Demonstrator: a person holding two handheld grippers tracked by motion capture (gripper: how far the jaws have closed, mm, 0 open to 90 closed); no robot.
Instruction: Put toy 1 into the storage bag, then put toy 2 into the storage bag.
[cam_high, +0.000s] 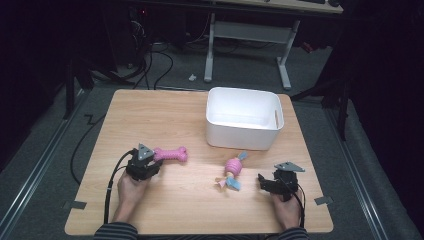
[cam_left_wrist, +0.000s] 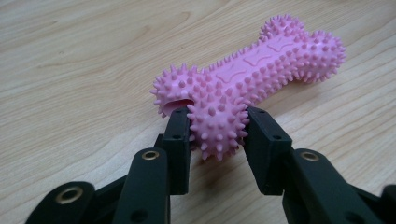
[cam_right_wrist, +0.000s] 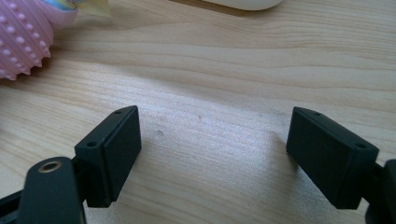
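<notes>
Left gripper (cam_left_wrist: 218, 135) is clamped on the near knob of the pink bone (cam_left_wrist: 247, 81); in the left gripper view both pads press into the spikes, so the grasp looks made. Bone lies flat on the worktop (cam_high: 150, 120), toward the left edge and nearer the front than the back, its long axis running right from the gripper (cam_high: 150, 162); no sign of it off the surface yet. Right gripper (cam_right_wrist: 212, 158) has its jaws spread wide with nothing between them, sitting near the front right corner (cam_high: 265, 184) with bare wood under the jaws. Second toy (cam_high: 232, 172), a pink spiked ball with blue and yellow tails, sits just left of that gripper, front centre-right, untouched; its edge shows at the top left of the right gripper view (cam_right_wrist: 18, 42). White bin (cam_high: 245, 97) stands at the back, right of centre, and looks to hold nothing as far as the high view shows. My read: the job is toys into the bin, and it's early. Done: grip on the bone. Left: lift it, carry it back and right over the bin rim, let go; then the same for the ball toy, likely with the right gripper since it's closest. Nothing binned so far.
</notes>
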